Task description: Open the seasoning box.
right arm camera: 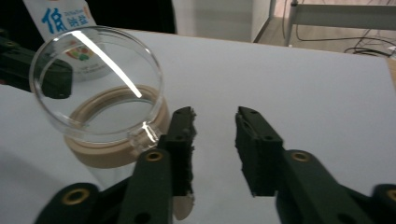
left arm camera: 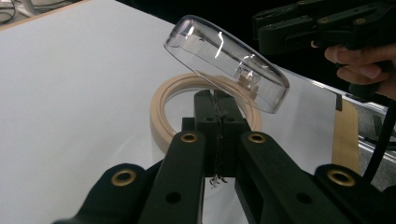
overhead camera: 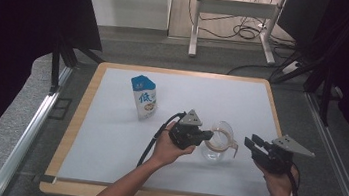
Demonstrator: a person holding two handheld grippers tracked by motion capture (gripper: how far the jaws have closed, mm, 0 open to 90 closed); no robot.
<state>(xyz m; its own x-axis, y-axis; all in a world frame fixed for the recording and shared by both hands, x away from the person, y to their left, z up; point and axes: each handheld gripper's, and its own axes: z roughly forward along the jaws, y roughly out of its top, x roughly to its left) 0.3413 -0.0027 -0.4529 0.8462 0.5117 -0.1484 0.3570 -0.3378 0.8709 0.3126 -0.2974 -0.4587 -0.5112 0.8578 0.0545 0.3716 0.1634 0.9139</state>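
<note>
We see left gripper (left arm camera: pixel 219 109) jaws pinching jar's (overhead camera: pixel 218 146) pale wooden ring (left arm camera: pixel 161 109); domed clear lid (left arm camera: pixel 224 60) tilted; right gripper (right arm camera: pixel 215 140) jaws spread, empty.

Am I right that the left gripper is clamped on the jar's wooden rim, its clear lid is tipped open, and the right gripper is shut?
Not quite: the right gripper is open, nothing between its jaws, as the right gripper view shows. The rest holds.

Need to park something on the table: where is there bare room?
Free: the white mat left of the left claw and in front of the pouch, plus the far right stretch behind the right claw. Crowded: around the glass jar between both claws.
</note>
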